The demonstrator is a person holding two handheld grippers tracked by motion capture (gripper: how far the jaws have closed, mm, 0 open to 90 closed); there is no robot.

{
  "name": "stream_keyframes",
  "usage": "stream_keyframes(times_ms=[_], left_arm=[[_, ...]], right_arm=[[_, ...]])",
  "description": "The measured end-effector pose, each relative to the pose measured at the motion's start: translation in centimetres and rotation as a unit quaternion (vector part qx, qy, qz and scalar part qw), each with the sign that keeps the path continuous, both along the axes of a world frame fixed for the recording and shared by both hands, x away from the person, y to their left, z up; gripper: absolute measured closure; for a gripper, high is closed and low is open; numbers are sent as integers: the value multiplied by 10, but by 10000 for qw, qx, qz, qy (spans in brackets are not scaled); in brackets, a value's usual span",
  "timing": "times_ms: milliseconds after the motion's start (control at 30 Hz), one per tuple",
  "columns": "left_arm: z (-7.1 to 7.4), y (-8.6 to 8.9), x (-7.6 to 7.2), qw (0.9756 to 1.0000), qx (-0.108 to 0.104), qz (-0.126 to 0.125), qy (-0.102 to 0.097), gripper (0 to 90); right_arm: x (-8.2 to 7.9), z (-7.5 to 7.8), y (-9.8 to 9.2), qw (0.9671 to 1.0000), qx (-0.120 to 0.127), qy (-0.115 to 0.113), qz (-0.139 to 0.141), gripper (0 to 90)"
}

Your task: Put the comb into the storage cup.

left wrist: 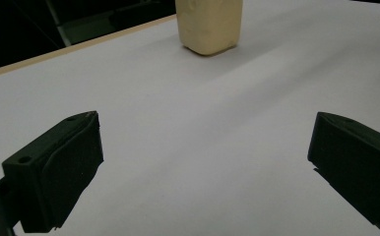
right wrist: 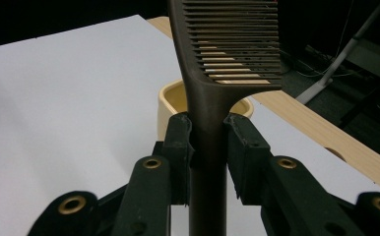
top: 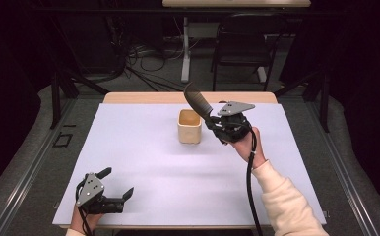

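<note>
Comb (top: 196, 101) upright in raised right gripper (top: 212, 120), beside cup (top: 189, 126).

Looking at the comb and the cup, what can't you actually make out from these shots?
- Comb: right gripper view, top cut off by the frame edge; handle hidden between the right tongs.
- Cup: left gripper view, rim cut off at the top.
- Cup's inside bottom: high view, too small and shadowed.
</note>
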State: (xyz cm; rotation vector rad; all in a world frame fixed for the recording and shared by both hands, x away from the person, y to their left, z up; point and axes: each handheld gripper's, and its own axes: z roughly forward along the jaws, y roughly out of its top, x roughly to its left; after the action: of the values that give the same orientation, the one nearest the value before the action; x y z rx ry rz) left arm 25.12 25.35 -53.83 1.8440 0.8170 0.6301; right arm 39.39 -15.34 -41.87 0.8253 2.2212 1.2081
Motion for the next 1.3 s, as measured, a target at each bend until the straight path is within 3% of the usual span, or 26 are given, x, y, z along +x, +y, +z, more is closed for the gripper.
stream_keyframes(times_ms=[567, 1300], left_arm=[[0, -1, 0, 10000, 20, -29, 45, 2], [1, 0, -1, 10000, -18, 26, -11, 2]], right_arm=[[16, 3, 12, 10000, -55, 25, -11, 721], [34, 7, 26, 9997, 20, -219, -121, 721]])
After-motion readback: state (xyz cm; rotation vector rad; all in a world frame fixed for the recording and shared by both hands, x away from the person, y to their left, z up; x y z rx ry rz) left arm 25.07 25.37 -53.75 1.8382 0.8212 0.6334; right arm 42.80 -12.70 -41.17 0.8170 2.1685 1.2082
